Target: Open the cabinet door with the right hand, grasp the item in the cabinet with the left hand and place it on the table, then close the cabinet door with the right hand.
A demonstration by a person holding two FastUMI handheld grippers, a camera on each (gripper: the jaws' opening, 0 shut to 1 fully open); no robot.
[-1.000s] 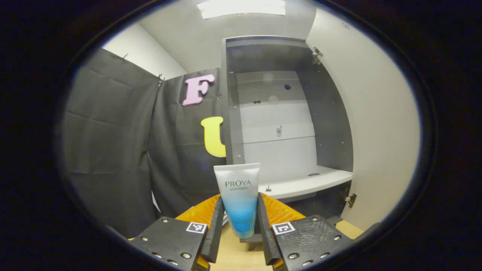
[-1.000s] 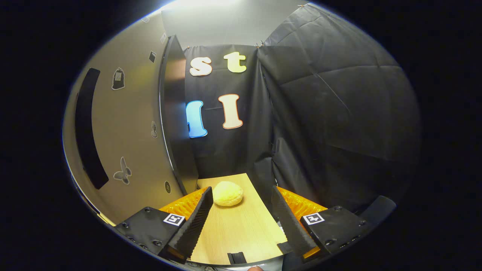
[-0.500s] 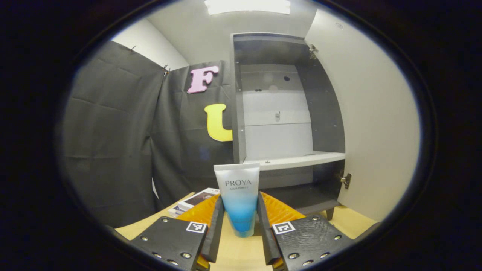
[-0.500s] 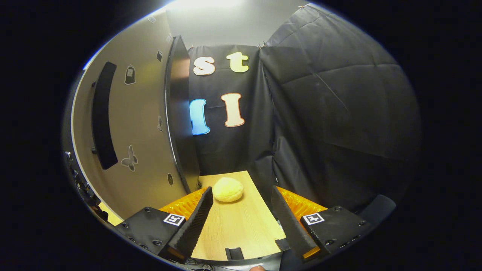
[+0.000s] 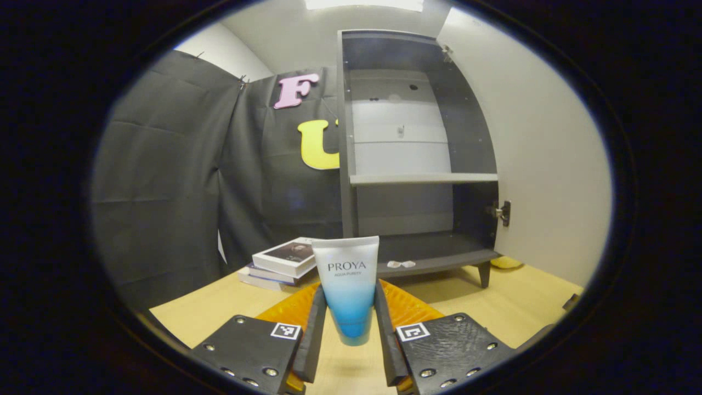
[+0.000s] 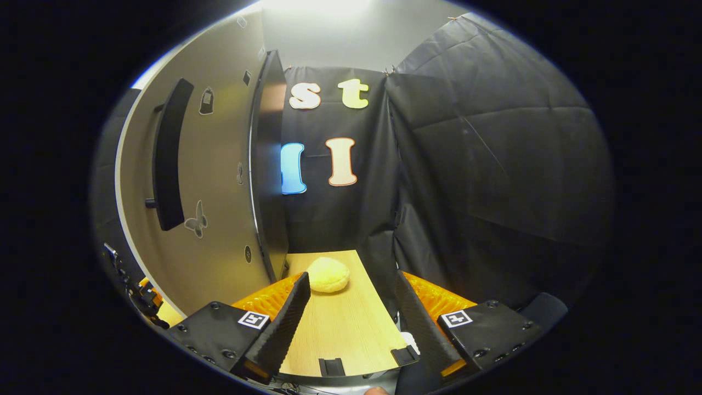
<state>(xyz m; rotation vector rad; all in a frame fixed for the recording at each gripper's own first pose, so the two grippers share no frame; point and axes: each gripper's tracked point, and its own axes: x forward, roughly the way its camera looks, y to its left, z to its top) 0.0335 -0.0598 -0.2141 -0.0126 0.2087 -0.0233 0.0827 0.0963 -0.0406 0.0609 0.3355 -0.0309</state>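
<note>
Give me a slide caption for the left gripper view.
Left gripper holds tube above table, facing open cabinet.

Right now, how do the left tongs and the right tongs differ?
The left tongs are shut on a tube, held upright; the right tongs are open and hold nothing. The left tongs face the open cabinet; the right tongs face the door's outside. Both hover above the table.

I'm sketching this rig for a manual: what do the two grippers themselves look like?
Both match. The left gripper and the right gripper each have two flat black plates studded with silver screws, a small square black-and-white marker on each plate, and ribbed orange plastic behind the fingers. The inner faces of the right gripper's fingers are finely ridged. No cables are visible.
</note>
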